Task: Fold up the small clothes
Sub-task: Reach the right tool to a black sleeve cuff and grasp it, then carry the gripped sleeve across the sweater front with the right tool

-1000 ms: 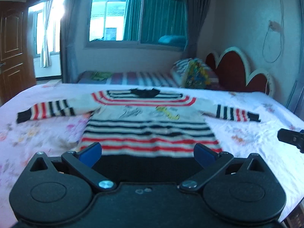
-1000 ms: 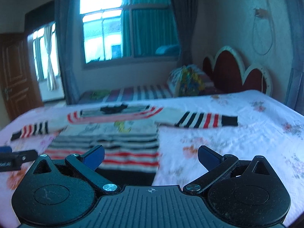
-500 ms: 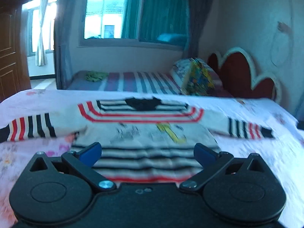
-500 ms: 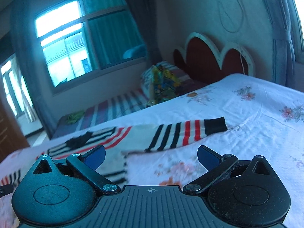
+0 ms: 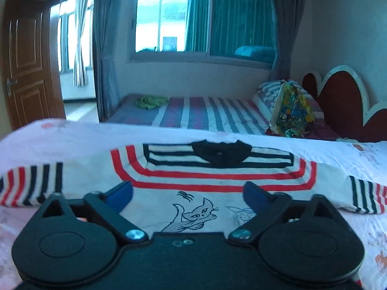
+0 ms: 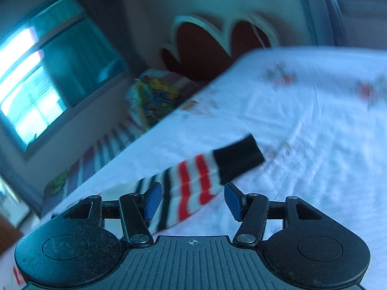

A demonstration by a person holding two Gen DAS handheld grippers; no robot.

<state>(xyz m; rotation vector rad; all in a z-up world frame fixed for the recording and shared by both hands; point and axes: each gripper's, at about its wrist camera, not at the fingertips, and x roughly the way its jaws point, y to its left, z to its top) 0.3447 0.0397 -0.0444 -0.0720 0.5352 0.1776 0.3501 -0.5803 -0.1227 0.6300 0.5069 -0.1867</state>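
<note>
Sweater (image 5: 208, 188): striped knit with a cat drawing, spread flat and face up on the bed (image 5: 72, 135); black collar at 12 o'clock, sleeves running out toward 9 and 3 o'clock.
Left claw (image 5: 188, 193): fingers spread wide, holding nothing, poised low over the sweater's chest.
Right claw (image 6: 191, 200): fingers apart, holding nothing, straddling the striped sleeve (image 6: 193, 186) short of its black cuff (image 6: 238, 159), which lies at 1 o'clock; contact with the fabric cannot be told, view blurred.
Background: second bed (image 5: 205, 116) with striped cover and pillow (image 5: 292, 111) beyond.
</note>
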